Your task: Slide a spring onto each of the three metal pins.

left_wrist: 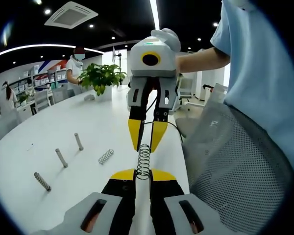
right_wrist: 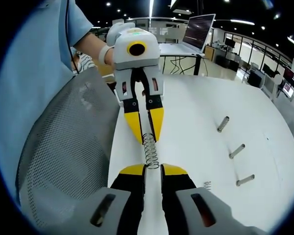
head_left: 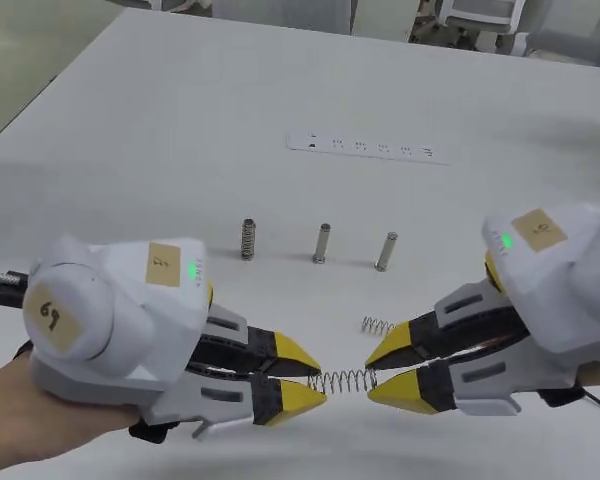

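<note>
Spring (head_left: 347,380) is held low over the surface's near edge, well apart from the pins — left tongs (head_left: 318,378) and right tongs (head_left: 372,375) are each nearly closed on one end. Risk: if one end is released under tension, the coil is flicked away — or kinked.

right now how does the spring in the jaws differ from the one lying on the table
The held spring is gripped at each end by the left gripper and right gripper; the loose spring lies untouched. The held spring looks longer than the loose spring. Neither is on a pin.
</note>
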Demonstrator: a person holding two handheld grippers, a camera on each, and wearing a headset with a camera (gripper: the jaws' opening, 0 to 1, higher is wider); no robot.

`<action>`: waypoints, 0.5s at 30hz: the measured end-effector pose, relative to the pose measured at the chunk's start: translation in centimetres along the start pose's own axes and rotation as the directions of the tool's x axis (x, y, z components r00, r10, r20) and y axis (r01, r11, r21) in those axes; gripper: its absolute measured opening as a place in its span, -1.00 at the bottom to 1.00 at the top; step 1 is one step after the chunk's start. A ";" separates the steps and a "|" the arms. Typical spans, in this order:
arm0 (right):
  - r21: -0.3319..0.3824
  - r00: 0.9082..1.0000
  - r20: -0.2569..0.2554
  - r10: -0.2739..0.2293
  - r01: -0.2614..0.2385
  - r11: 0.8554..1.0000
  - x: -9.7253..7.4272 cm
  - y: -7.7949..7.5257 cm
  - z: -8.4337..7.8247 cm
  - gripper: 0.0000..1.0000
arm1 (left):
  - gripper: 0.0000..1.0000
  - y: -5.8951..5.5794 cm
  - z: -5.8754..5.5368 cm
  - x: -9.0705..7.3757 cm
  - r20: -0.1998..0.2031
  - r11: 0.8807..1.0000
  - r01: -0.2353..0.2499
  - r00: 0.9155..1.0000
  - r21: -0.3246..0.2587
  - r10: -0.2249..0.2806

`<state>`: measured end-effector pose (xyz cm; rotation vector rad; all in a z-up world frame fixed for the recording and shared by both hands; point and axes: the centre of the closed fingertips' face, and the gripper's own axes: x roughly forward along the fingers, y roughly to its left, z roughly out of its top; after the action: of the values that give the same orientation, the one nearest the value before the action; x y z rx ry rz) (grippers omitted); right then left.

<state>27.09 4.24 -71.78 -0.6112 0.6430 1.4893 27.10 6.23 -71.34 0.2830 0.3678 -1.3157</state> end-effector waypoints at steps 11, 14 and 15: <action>-0.019 1.000 -0.021 0.012 -0.012 1.000 -0.1 0.2 -0.1 -0.84 | -0.96 -0.1 -0.1 0.3 0.000 1.000 0.008 1.000 -0.011 -0.008; -0.019 1.000 -0.026 0.013 -0.014 1.000 -0.3 0.2 0.0 -0.84 | -0.96 -0.1 -0.1 0.4 0.001 1.000 0.010 1.000 -0.013 -0.010; -0.020 1.000 -0.029 0.013 -0.013 1.000 -0.3 0.2 0.0 -0.84 | -0.96 -0.1 -0.1 0.5 0.000 1.000 0.009 1.000 -0.013 -0.009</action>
<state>26.89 4.00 -71.54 -0.6457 0.6557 1.5031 27.13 5.84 -71.60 0.2705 0.3778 -1.3219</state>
